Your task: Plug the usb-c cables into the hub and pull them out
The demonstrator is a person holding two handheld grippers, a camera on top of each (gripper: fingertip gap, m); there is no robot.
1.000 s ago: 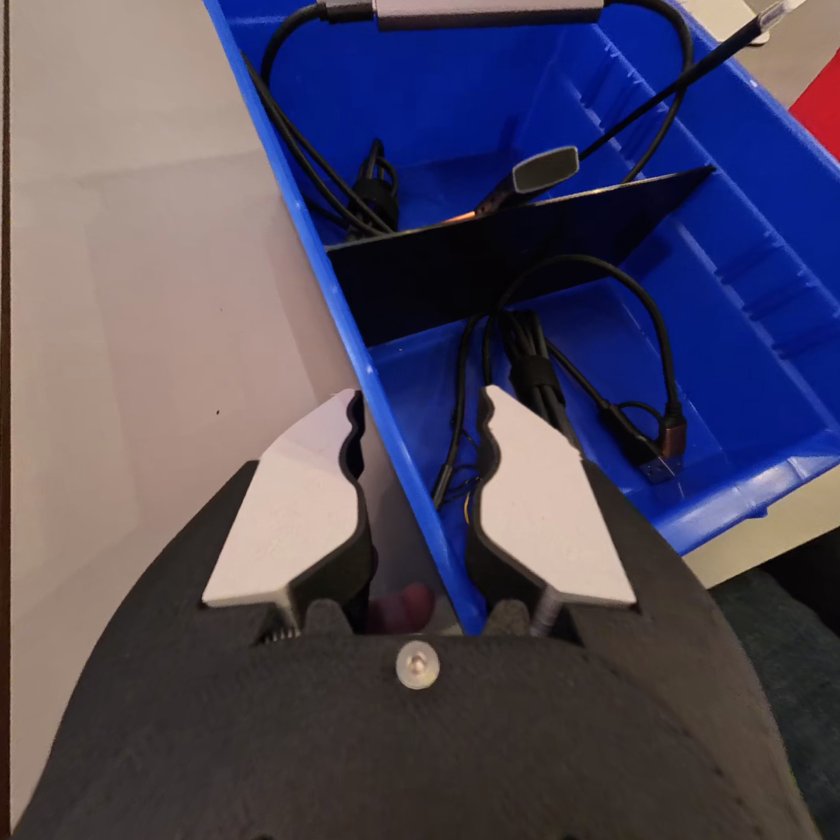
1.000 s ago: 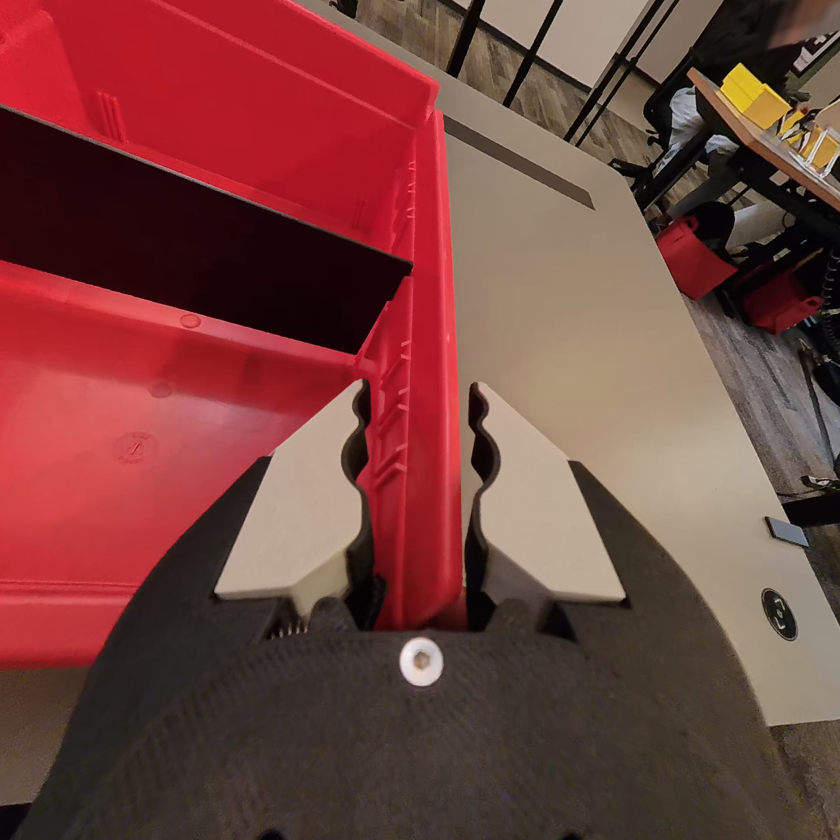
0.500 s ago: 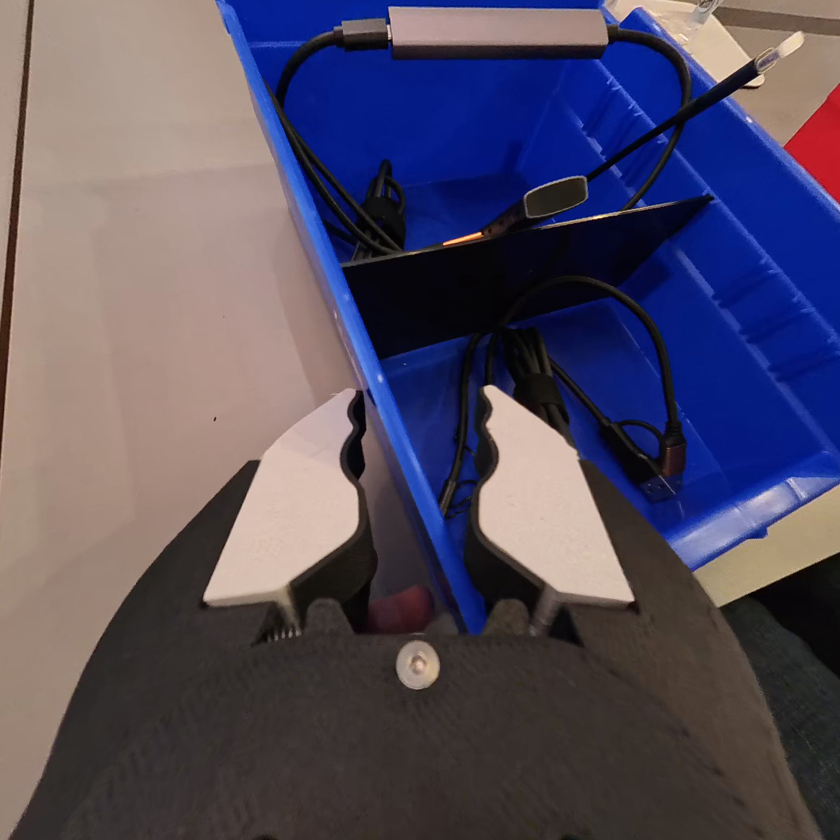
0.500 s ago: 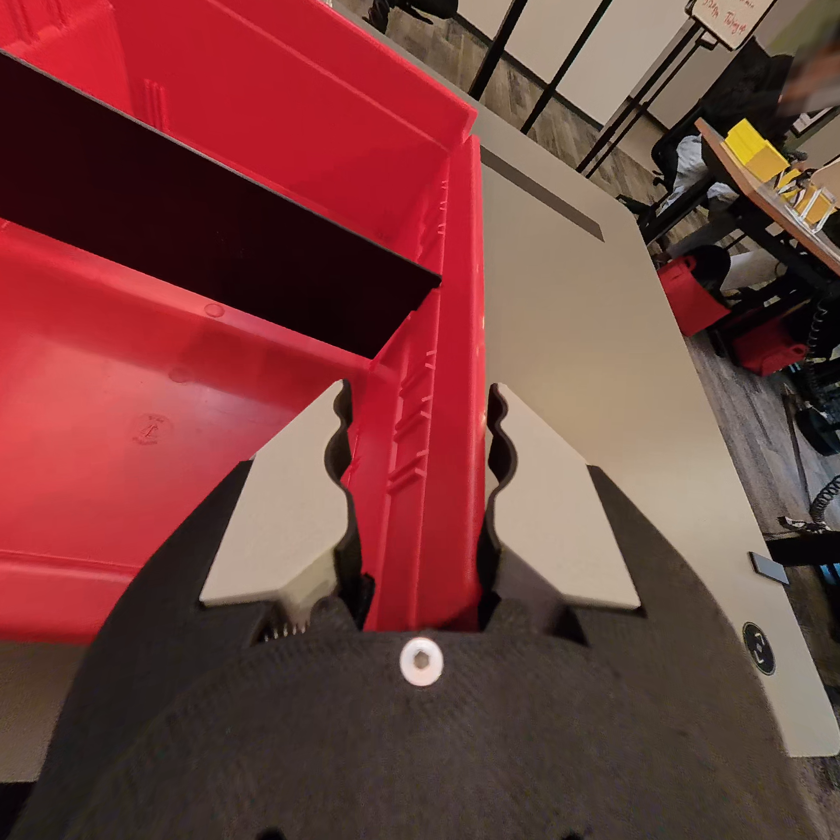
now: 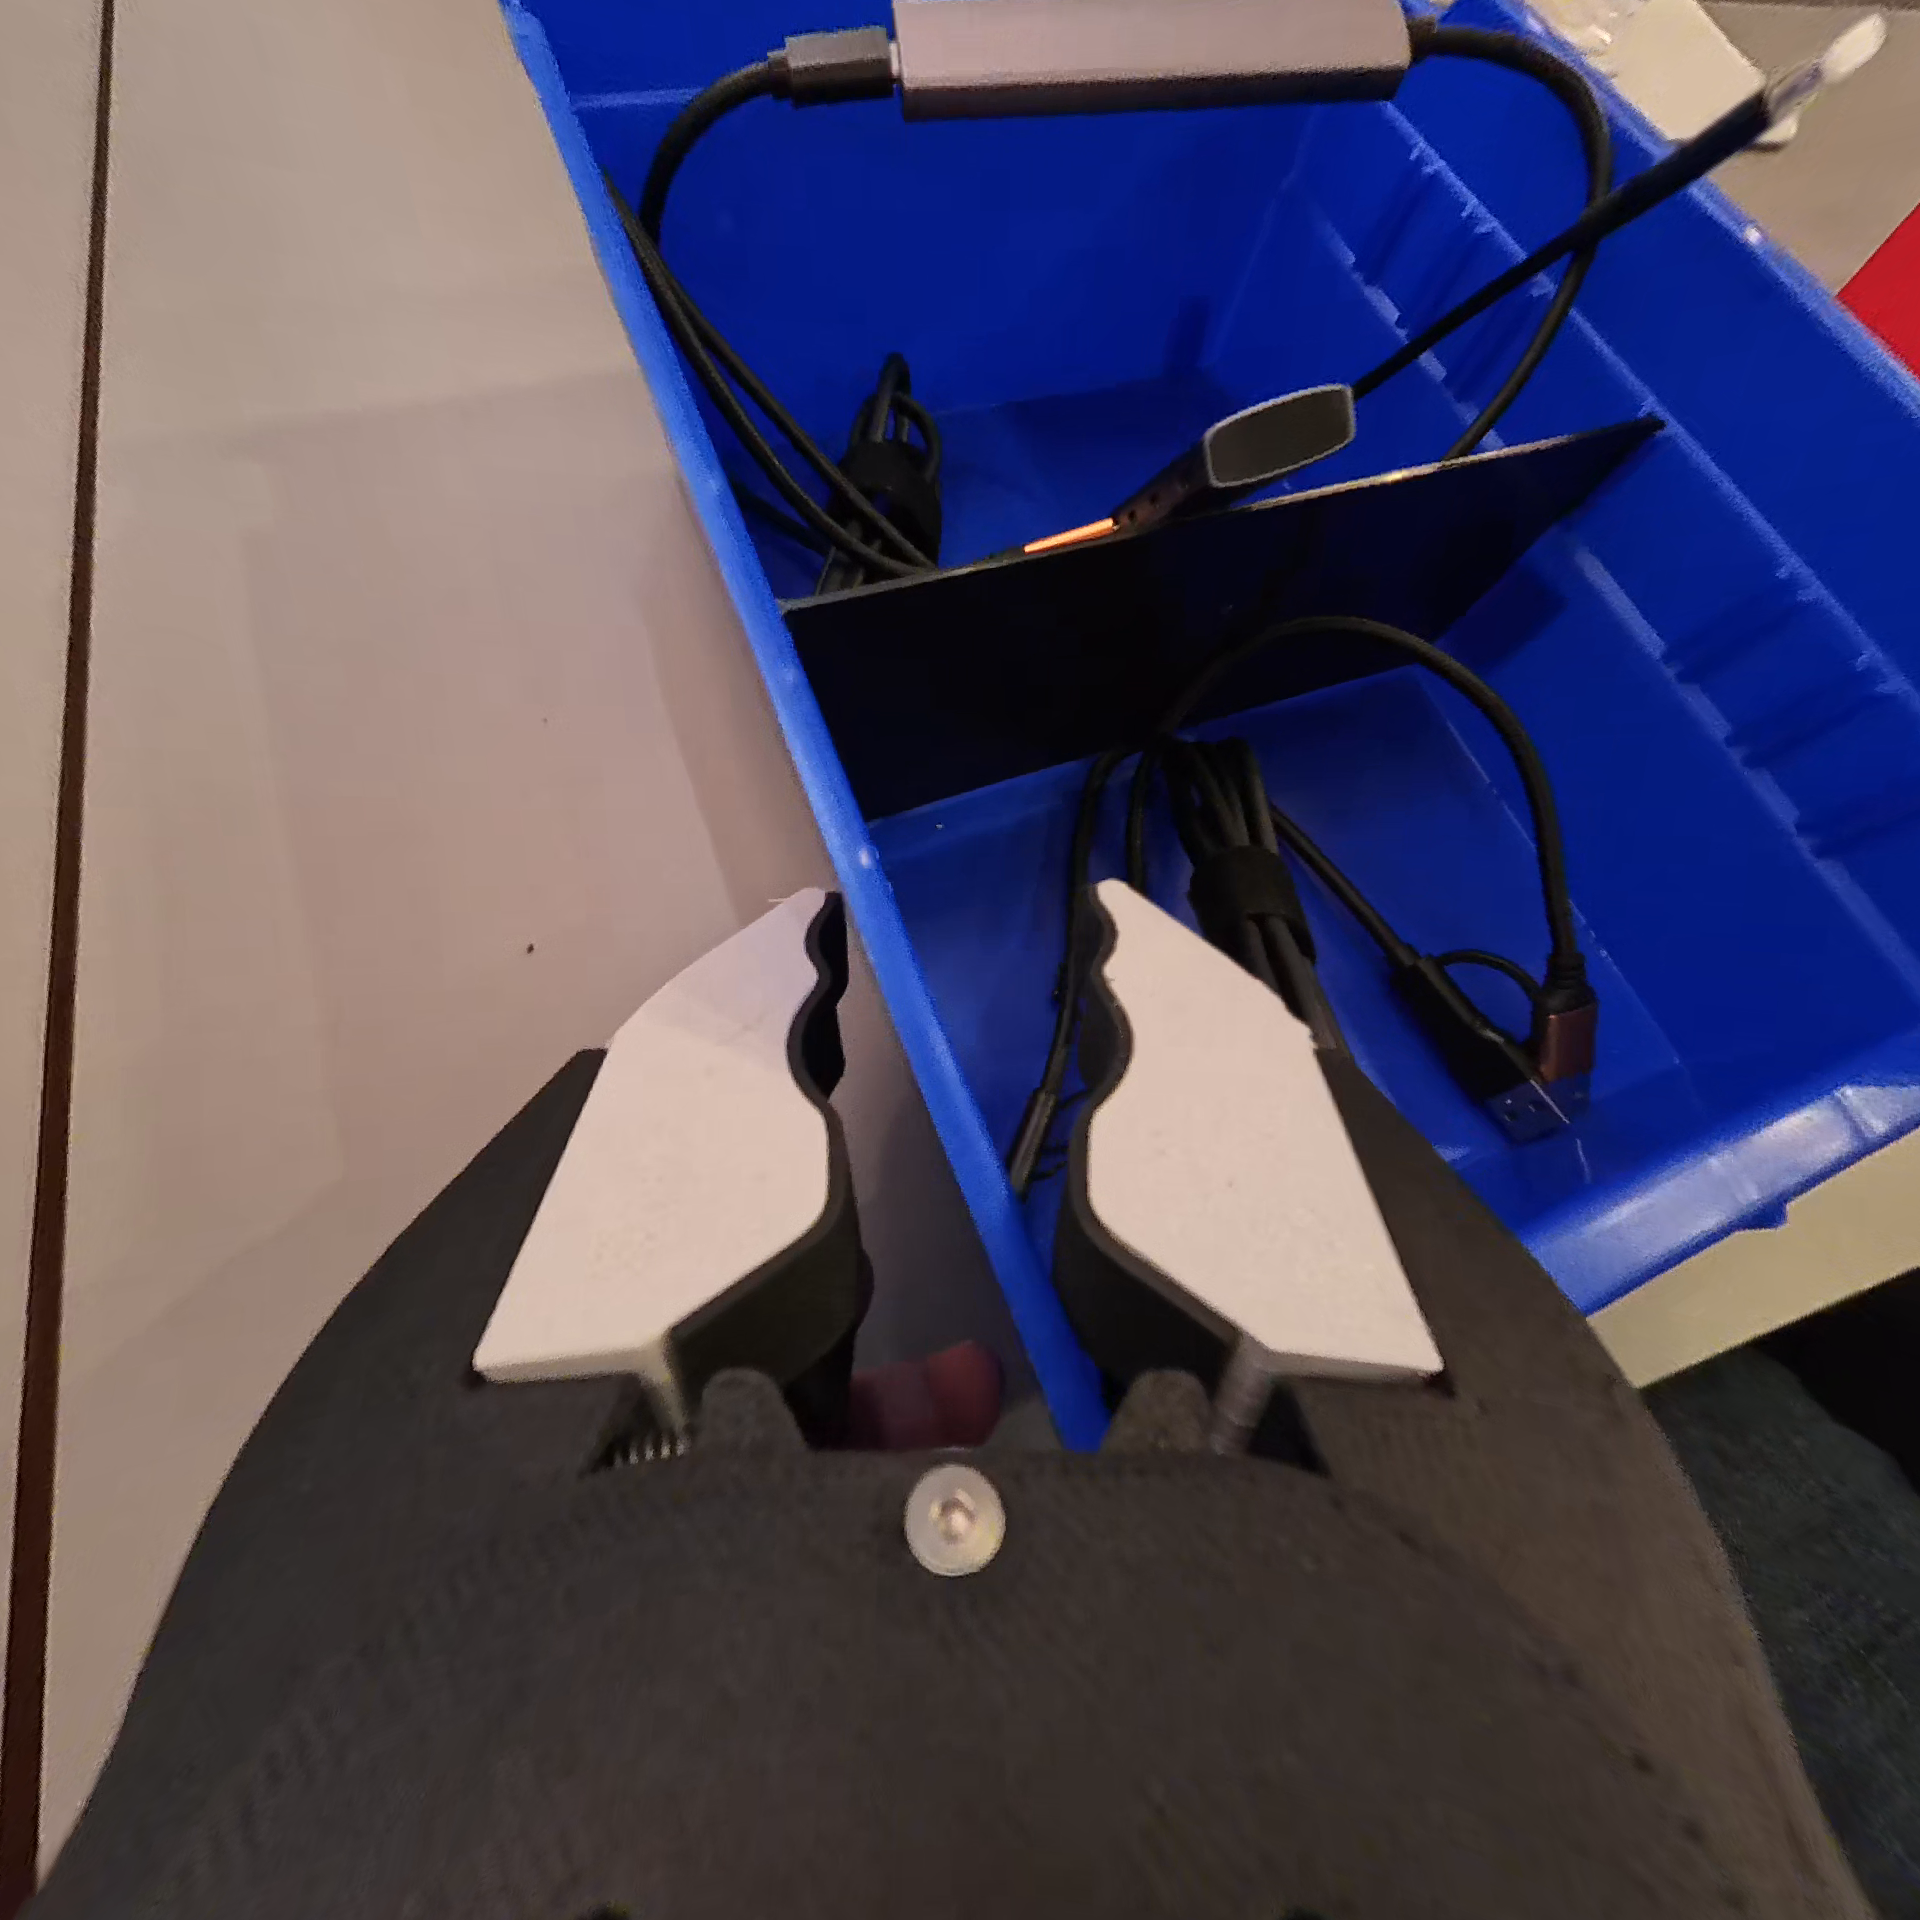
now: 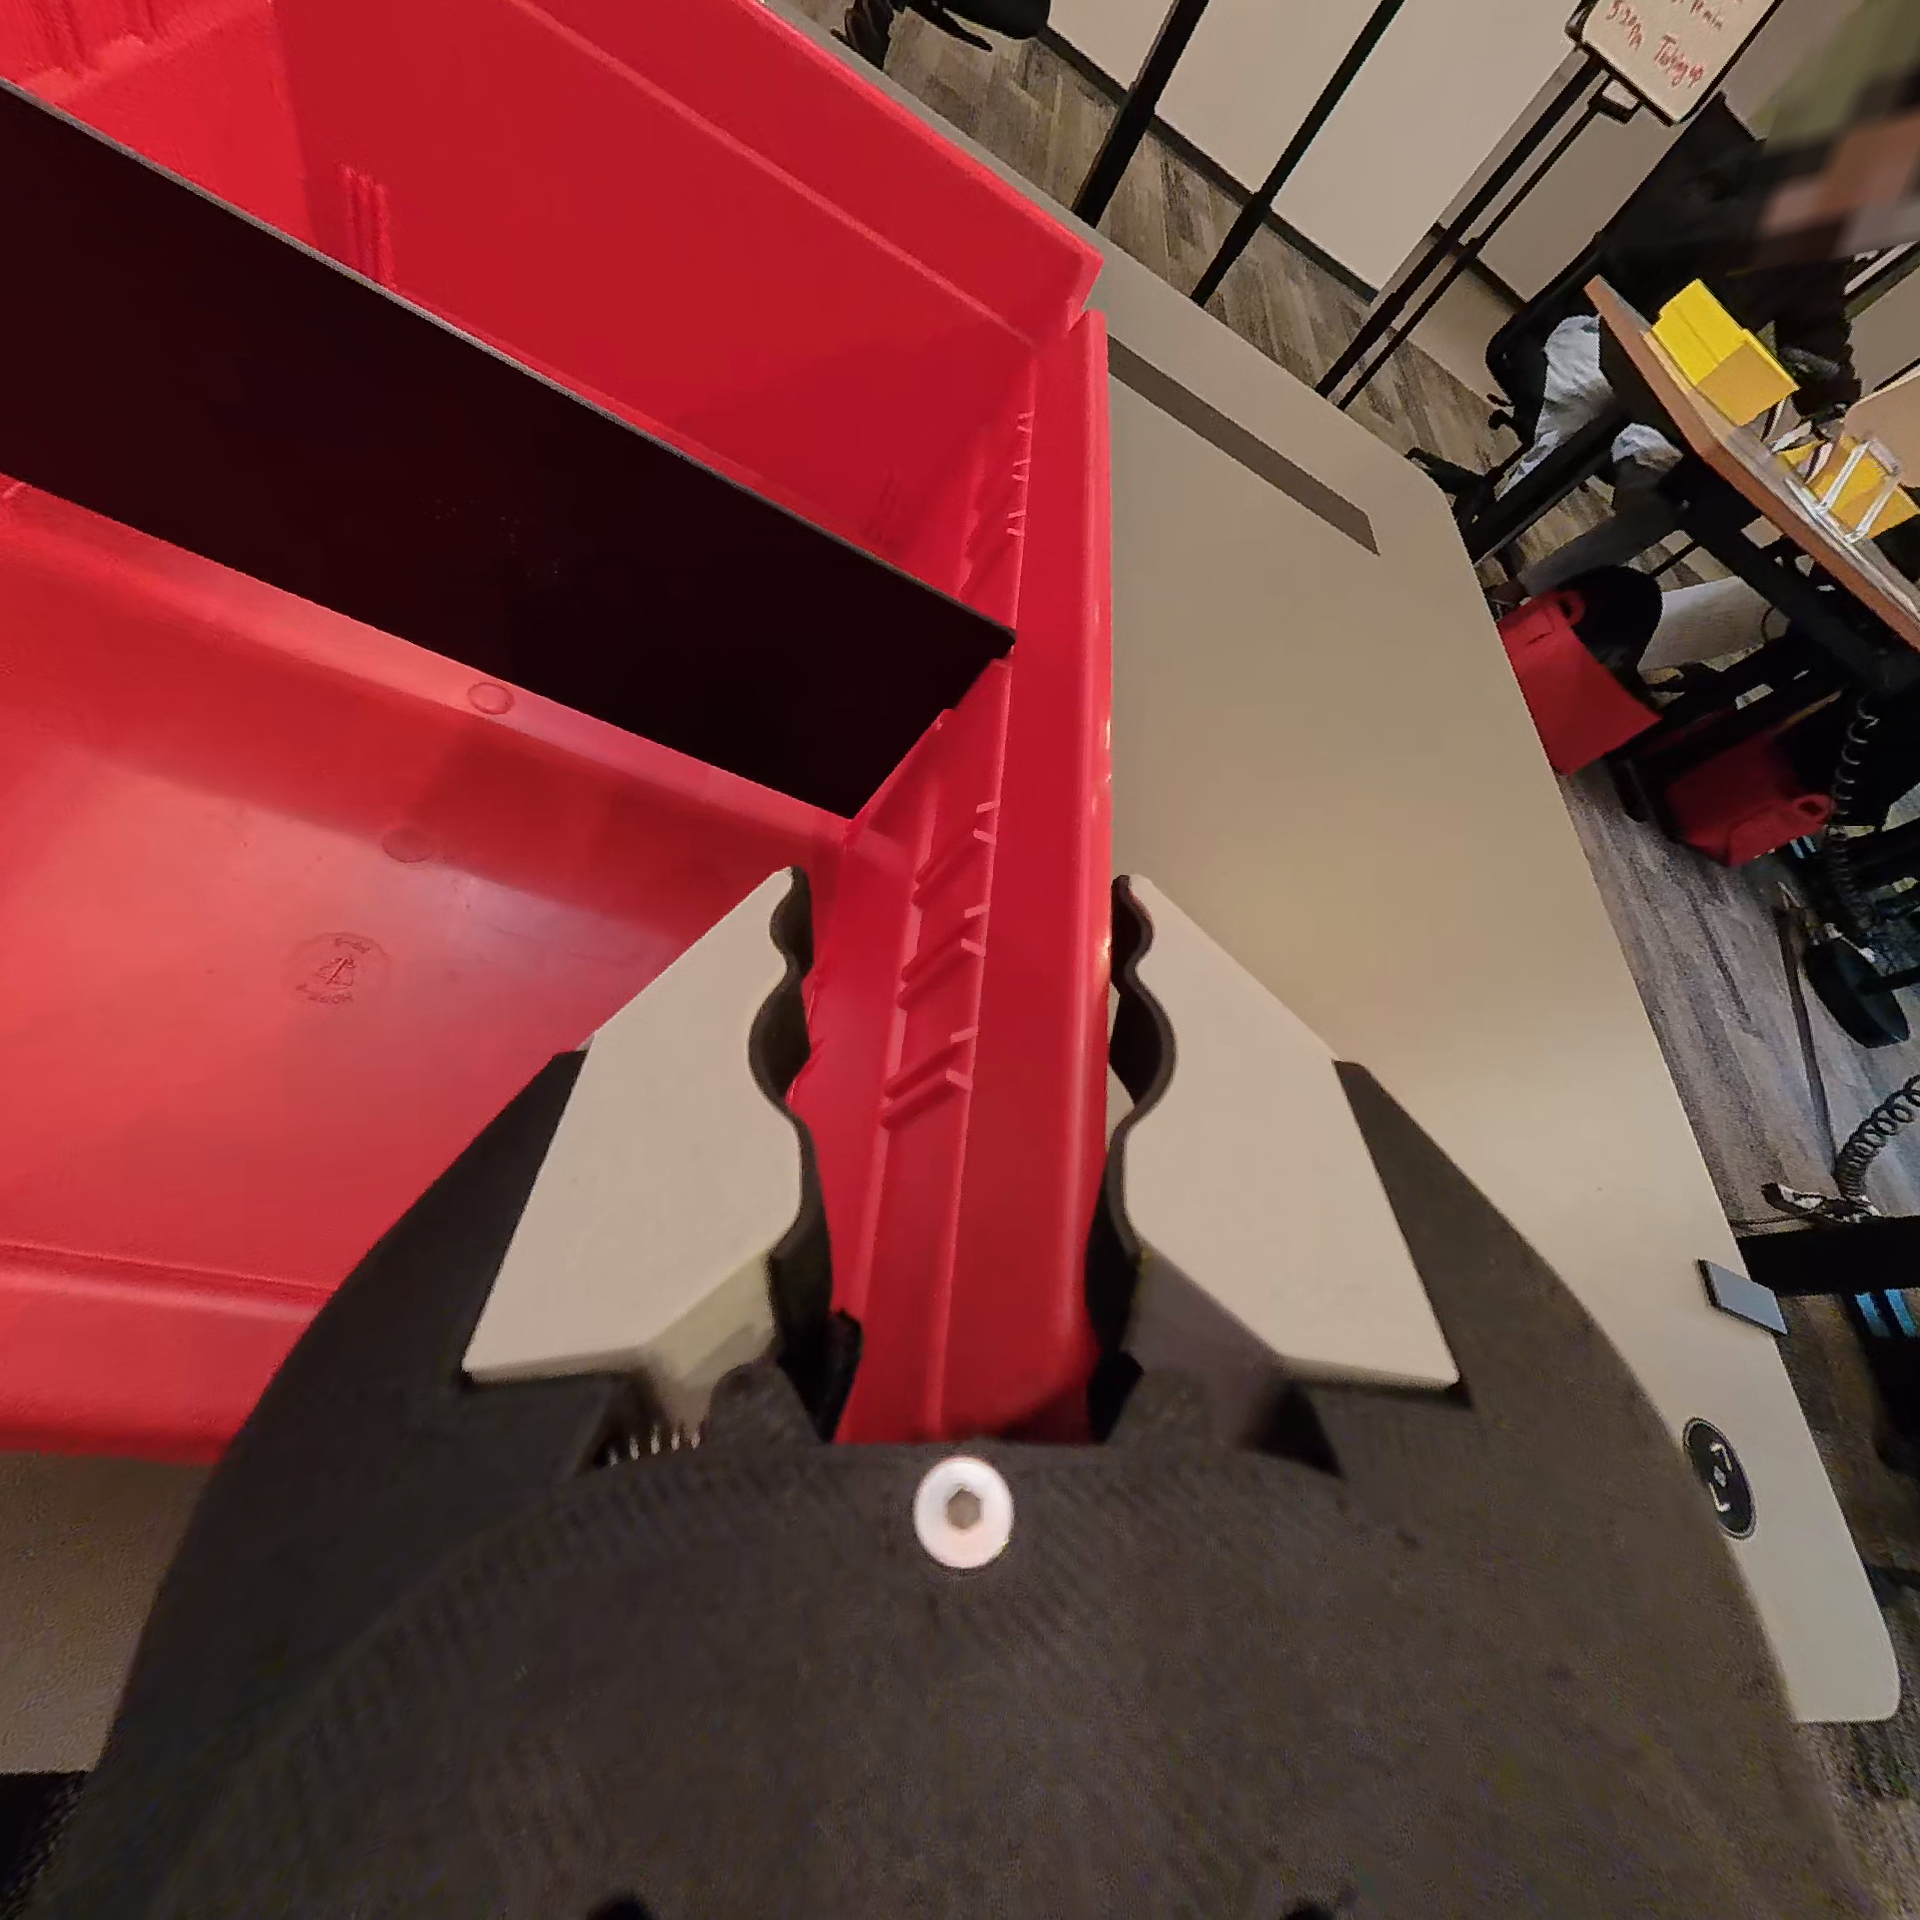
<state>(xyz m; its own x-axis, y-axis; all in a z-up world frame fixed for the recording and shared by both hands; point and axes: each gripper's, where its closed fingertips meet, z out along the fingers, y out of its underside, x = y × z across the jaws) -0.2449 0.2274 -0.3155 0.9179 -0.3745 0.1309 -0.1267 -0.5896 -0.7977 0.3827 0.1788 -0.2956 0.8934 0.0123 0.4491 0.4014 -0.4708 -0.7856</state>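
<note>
The grey hub [image 5: 1148, 57] is lying at the blue bin's [image 5: 914, 997] far end with cables [image 5: 1247, 904] loose below, while the left gripper [image 5: 961, 966] is straddling that bin's wall part-open and the right gripper [image 6: 956, 966], having just widened, is loosening off the red bin [image 6: 1049, 831], so plugging is not yet beginning.

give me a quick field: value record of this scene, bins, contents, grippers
blue bin: split by a black divider
far compartment: grey hub with a cable plugged into each end, bundled black cable
near compartment: strapped black cable bundle, loose connectors
red bin: nothing seen inside
left gripper: open, astride the blue bin's wall
right gripper: open, astride the red bin's wall
</note>
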